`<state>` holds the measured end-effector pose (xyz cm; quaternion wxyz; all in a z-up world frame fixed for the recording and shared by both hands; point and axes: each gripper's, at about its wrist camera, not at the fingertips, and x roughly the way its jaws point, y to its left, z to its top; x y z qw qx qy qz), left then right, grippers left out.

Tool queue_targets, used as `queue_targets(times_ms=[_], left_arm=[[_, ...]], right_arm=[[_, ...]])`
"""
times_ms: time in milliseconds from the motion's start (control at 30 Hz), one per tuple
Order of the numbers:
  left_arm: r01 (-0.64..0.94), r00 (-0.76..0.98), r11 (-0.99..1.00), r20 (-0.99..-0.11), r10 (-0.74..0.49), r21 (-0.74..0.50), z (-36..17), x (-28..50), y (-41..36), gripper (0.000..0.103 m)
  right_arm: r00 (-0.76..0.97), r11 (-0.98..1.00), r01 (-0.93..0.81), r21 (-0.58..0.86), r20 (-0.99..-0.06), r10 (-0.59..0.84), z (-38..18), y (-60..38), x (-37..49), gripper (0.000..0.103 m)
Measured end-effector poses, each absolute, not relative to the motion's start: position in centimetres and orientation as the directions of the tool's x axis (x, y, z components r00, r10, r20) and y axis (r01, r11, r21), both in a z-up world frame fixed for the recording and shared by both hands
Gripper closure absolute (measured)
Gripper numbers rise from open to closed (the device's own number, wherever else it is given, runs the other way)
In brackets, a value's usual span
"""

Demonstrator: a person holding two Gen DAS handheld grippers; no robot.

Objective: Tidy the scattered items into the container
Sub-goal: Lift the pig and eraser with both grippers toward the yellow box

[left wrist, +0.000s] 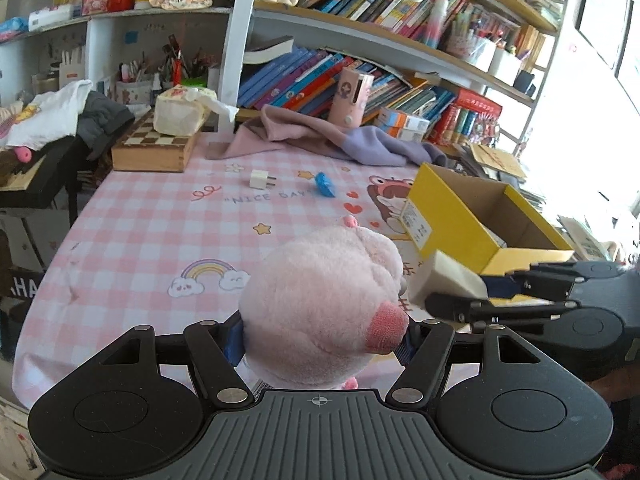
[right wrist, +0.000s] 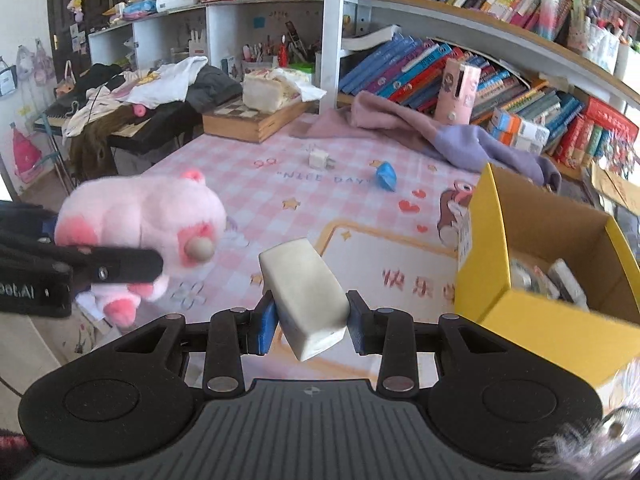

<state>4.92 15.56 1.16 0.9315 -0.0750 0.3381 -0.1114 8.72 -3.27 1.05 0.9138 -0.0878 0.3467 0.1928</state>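
My left tongs (left wrist: 322, 344) are clamped on a fluffy pink plush pig toy (left wrist: 324, 304), which fills the middle of that view and hides the blue pads and the tabletop (left wrist: 140, 232) under it. In the right wrist view the toy (right wrist: 140, 216) is blurred, so I can't make out its details. My right tongs (right wrist: 312, 320) are closed on a cream-white rectangular block (right wrist: 306, 292), raised above the pink checked cloth. The open yellow cardboard box (right wrist: 560, 320) sits just to their right; its near corner is cut off and the few pale things inside are too unclear to name. A small white plug adapter (left wrist: 262, 180) and a crumpled blue object (left wrist: 325, 185) lie farther back.
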Motion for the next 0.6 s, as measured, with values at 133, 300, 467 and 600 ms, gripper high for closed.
queue_targets(times_ms=[133, 300, 467, 600], left_arm=[[0.162, 0.747, 0.961, -0.608, -0.269, -0.226, 1.0, 3.0, 15.3, 0.035], [0.175, 0.735, 0.953, -0.611, -0.294, -0.248, 0.7, 1.6, 14.9, 0.035], [0.218, 0.726, 0.942, -0.602, -0.332, -0.256, 0.9, 0.6, 14.0, 0.035], [0.239, 0.715, 0.934, -0.603, -0.353, -0.264, 0.7, 0.3, 13.2, 0.035]], right_arm=[[0.682, 0.921, -0.389, -0.015, -0.676, 0.277, 0.9, -3.9, 6.6, 0.069], [0.685, 0.93, -0.367, -0.011, -0.68, 0.262, 0.9, -4.7, 4.3, 0.069], [0.682, 0.948, -0.318, 0.012, -0.692, 0.237, 1.1, -6.0, 3.1, 0.069], [0.675, 0.957, -0.288, 0.019, -0.705, 0.217, 0.9, -7.0, 2.3, 0.069]])
